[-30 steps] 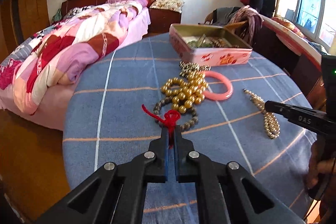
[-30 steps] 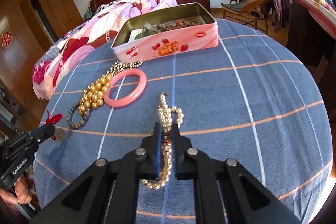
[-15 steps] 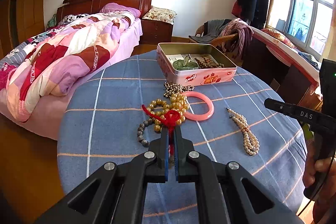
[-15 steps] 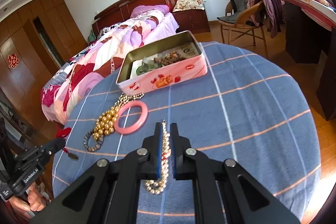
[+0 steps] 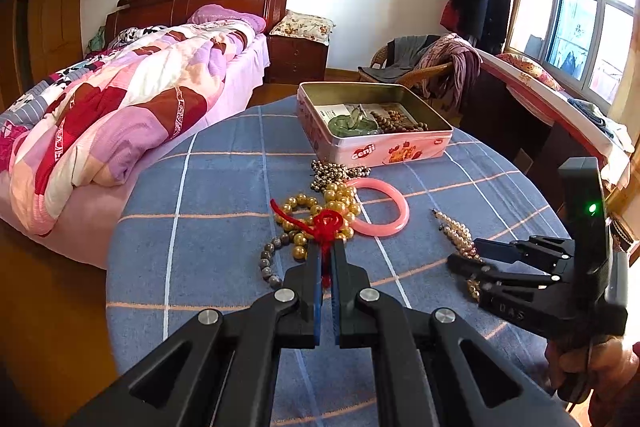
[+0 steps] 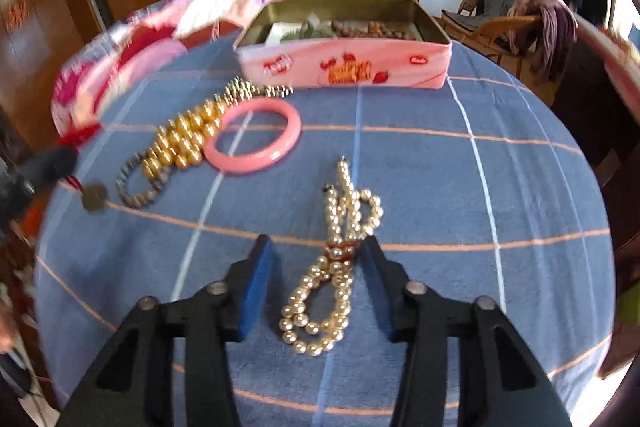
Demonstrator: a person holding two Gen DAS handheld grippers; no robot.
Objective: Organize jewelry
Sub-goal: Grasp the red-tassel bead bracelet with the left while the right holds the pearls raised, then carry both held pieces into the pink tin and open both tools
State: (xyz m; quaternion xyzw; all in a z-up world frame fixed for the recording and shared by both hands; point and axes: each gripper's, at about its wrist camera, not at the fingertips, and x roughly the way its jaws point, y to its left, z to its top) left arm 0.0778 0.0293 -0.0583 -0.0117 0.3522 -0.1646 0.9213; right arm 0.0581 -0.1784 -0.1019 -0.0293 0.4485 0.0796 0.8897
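Note:
My left gripper (image 5: 327, 255) is shut on a red knotted cord (image 5: 326, 225) and holds it above the table; in the right wrist view a coin-like pendant (image 6: 94, 195) hangs from it. My right gripper (image 6: 316, 251) is open, its jaws either side of a pearl necklace (image 6: 340, 247) lying on the blue cloth. A gold bead necklace (image 5: 336, 203), a grey bead bracelet (image 5: 269, 259), a pink bangle (image 5: 380, 211) and a dark bead chain (image 5: 332, 171) lie in the middle. An open pink tin (image 5: 384, 147) holds more jewelry.
The round table (image 5: 208, 187) has a blue checked cloth. A bed (image 5: 120, 99) stands to the left, a wicker chair (image 5: 424, 71) with clothes behind the tin, a desk (image 5: 540, 115) to the right.
My right gripper has opened and let go of the pearl necklace, which now lies on the cloth. My left gripper has lifted the red cord higher.

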